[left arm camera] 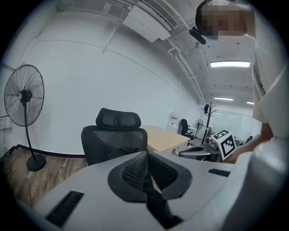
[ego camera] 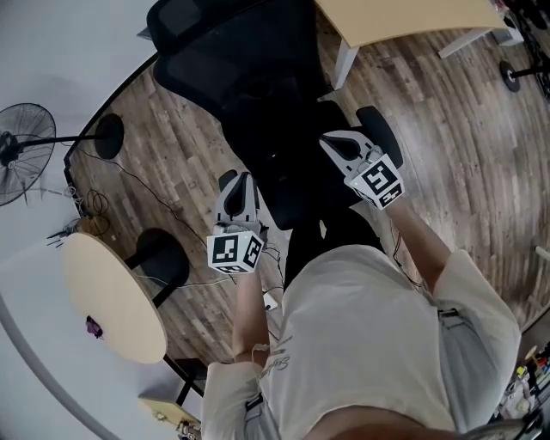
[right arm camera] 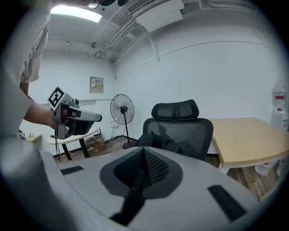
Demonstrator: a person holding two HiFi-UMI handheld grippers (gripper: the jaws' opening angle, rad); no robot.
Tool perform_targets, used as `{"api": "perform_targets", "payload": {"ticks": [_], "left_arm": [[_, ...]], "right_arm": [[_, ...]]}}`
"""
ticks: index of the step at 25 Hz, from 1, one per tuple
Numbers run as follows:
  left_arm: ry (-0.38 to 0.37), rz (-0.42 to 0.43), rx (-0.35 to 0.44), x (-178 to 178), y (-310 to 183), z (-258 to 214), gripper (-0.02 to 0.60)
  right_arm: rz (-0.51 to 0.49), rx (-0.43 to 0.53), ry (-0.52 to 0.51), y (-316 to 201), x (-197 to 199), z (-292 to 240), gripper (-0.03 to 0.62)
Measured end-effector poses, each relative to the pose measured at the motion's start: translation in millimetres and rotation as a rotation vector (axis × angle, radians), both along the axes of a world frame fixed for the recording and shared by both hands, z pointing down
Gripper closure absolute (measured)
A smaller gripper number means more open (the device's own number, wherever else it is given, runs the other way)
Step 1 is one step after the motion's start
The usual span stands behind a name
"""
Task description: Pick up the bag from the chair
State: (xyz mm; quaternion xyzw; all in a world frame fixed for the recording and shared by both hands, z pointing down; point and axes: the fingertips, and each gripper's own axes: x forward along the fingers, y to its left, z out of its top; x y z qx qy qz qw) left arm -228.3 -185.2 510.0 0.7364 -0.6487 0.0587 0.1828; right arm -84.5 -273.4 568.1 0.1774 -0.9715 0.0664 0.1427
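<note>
The person stands facing the black office chair [ego camera: 225, 64], which sits at their 12 o'clock with its backrest on the far side. The bag [right arm camera: 156, 140] is on the chair's seat, a dark, slumped heap just in front of the mesh backrest. From the right gripper view it is wider than it is tall, with its long axis running across the seat from about 9 to 3 o'clock and a small hump at its top. I cannot tell which end is its front, and from the head view it is lost, black on black, against the seat.

The left gripper [ego camera: 237, 182] is held over the near left edge of the seat, pointing toward 12 o'clock. Its jaws are pressed together with nothing between them. The right gripper [ego camera: 333, 144] is over the seat's right side, aimed toward 11 o'clock. Its jaws too are closed and empty. Both are apart from the bag.

A wooden desk [ego camera: 404, 17] stands at 1 o'clock beyond the chair, a standing fan [ego camera: 21, 142] at 10 o'clock by the white wall, and a round table [ego camera: 107, 296] at 8 o'clock on the plank floor [ego camera: 464, 155]
</note>
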Motion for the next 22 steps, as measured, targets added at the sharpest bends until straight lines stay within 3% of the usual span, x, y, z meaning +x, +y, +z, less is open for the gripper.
{"api": "perform_targets", "payload": {"ticks": [10, 12, 20, 21, 22], "left_arm": [[0.022, 0.033, -0.025, -32.4, -40.6, 33.0, 0.565], [0.028, 0.024, -0.034, -43.5, -50.7, 42.7, 0.565], [0.070, 0.036, -0.116, -78.5, -85.2, 96.1, 0.560], [0.080, 0.036, -0.133, -81.8, -88.2, 104.4, 0.535], [0.092, 0.038, -0.150, -83.3, -92.1, 112.8, 0.456]], "right_arm": [[0.058, -0.049, 0.019, -31.4, -35.5, 21.3, 0.597], [0.074, -0.060, 0.027, -42.0, -44.1, 27.8, 0.555], [0.103, -0.116, 0.096, -88.7, -63.1, 67.2, 0.489], [0.106, -0.129, 0.104, -93.5, -64.1, 72.6, 0.479], [0.110, -0.141, 0.111, -98.6, -63.8, 77.4, 0.477]]}}
